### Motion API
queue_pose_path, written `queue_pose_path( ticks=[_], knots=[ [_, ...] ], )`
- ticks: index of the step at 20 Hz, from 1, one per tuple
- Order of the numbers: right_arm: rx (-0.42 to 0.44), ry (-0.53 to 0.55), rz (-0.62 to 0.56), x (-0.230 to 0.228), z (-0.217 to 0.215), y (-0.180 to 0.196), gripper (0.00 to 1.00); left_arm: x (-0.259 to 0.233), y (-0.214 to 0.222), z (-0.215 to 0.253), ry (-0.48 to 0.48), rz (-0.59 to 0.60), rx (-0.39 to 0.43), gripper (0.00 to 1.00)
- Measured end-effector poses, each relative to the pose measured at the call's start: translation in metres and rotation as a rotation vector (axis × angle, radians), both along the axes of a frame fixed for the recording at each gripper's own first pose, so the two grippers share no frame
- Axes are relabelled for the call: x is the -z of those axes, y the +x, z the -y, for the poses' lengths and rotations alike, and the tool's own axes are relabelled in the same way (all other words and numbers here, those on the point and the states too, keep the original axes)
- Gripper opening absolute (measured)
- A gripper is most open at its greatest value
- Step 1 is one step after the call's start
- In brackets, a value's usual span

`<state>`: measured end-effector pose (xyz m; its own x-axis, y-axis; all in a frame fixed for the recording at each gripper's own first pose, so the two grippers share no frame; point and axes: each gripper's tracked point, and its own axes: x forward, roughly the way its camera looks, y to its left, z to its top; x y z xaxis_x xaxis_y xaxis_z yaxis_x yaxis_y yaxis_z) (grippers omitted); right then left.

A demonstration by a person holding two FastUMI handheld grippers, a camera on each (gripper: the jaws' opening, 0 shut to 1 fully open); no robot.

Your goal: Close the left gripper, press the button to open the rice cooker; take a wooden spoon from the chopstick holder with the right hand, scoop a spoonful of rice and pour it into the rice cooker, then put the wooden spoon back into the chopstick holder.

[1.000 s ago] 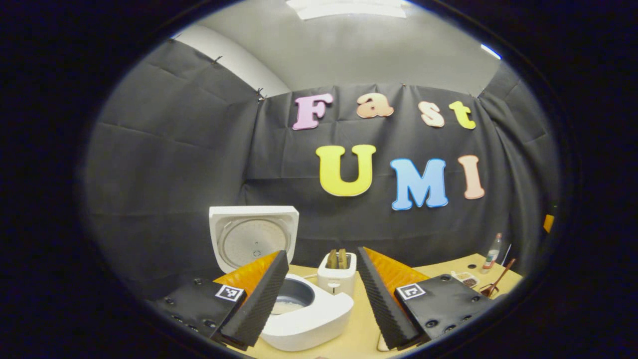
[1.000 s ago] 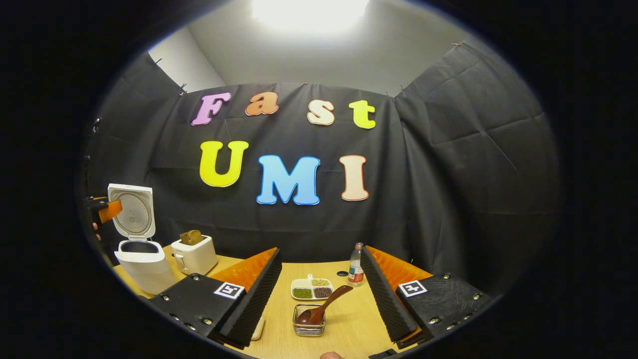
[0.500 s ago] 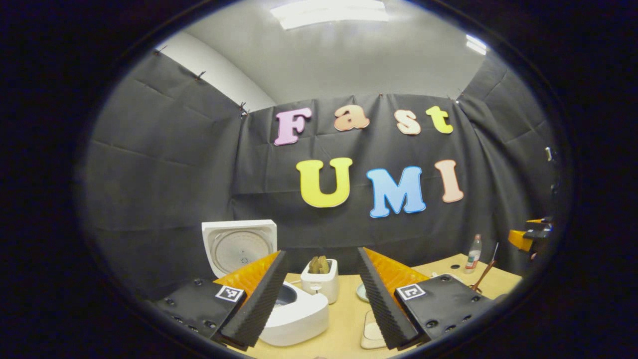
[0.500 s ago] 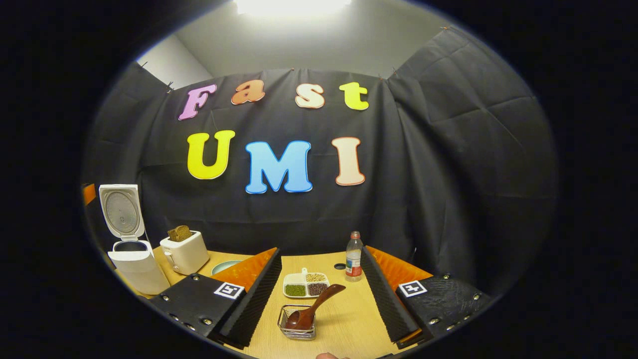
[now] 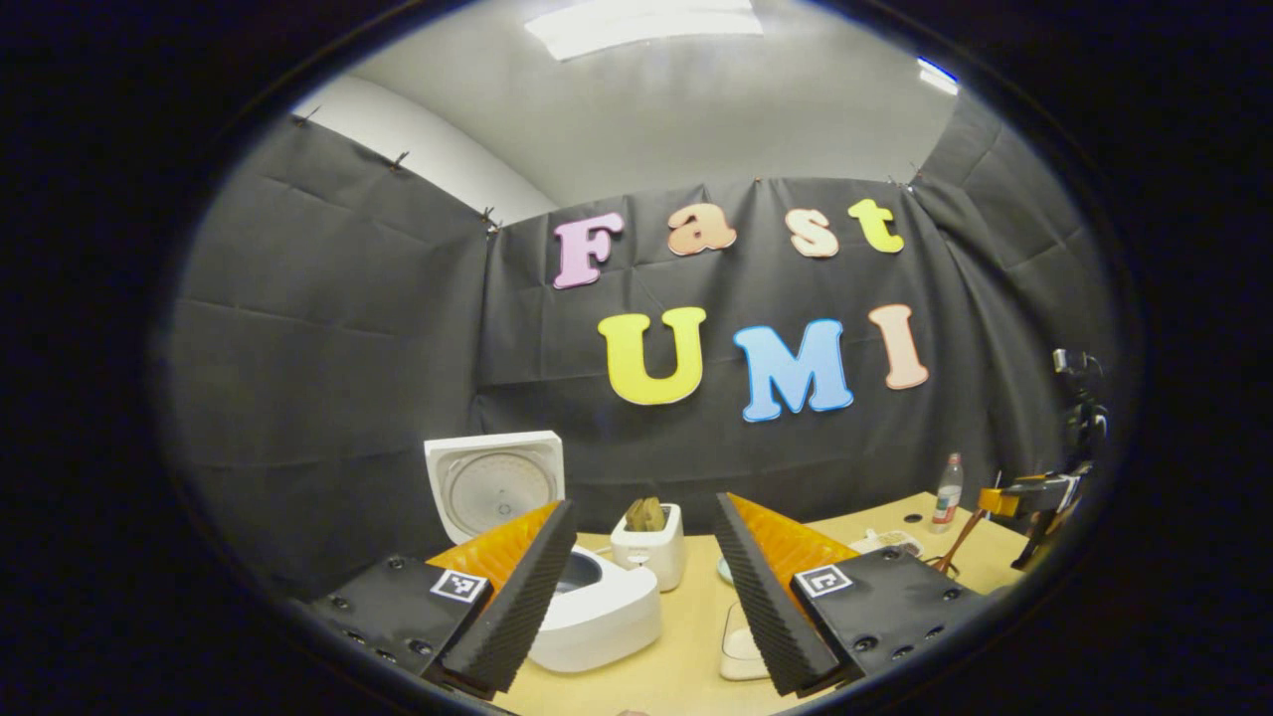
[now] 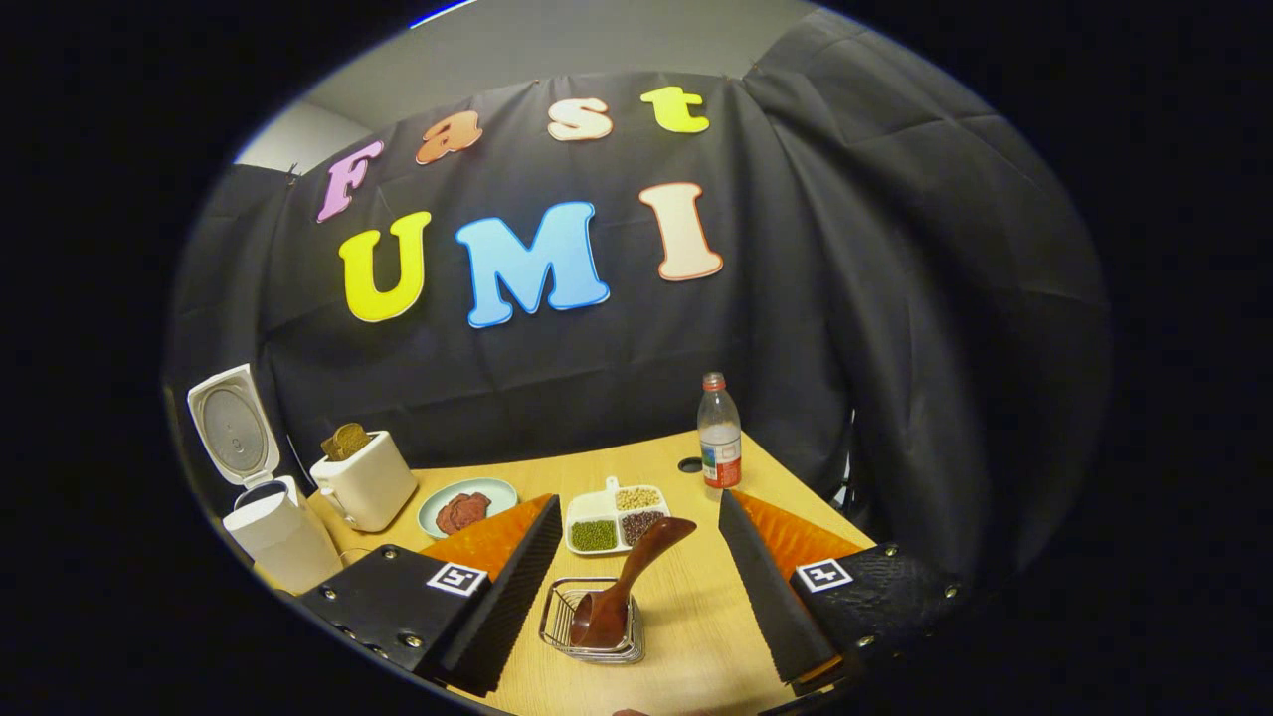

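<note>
Wooden brown spoon point(image 6: 625, 587) is leaned in the wire chopstick holder point(image 6: 593, 626), handle raised for grasping; the right hand-held gripper point(image 6: 636, 607) is spread around it

A light wooden table point(image 6: 696, 617) carries everything. In the right gripper view, a wire chopstick holder point(image 6: 593, 625) stands at six o'clock; just beyond it, a divided dish point(image 6: 615, 519) of grains. A plastic bottle point(image 6: 718, 434) stands at one o'clock beside a round hole point(image 6: 691, 464) in the tabletop. Toward nine o'clock — a pale plate point(image 6: 466, 506), a white toaster point(image 6: 364, 481), then the rice cooker point(image 6: 271, 529), lid up.
</note>
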<state>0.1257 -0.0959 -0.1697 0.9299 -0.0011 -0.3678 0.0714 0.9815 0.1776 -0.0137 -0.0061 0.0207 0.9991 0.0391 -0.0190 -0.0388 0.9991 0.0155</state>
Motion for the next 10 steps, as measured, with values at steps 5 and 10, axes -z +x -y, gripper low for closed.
queue_pose_path(
  ticks=[5, 10],
  knots=[
    [-0.019, 0.042, -0.104, 0.043, -0.001, 0.011, 0.99, 0.004, -0.009, -0.009, 0.015, -0.018, -0.054, 0.96],
    [-0.059, 0.105, -0.202, 0.077, -0.010, 0.017, 0.97, 0.007, -0.018, -0.021, 0.023, -0.036, -0.112, 0.96]
  ],
)
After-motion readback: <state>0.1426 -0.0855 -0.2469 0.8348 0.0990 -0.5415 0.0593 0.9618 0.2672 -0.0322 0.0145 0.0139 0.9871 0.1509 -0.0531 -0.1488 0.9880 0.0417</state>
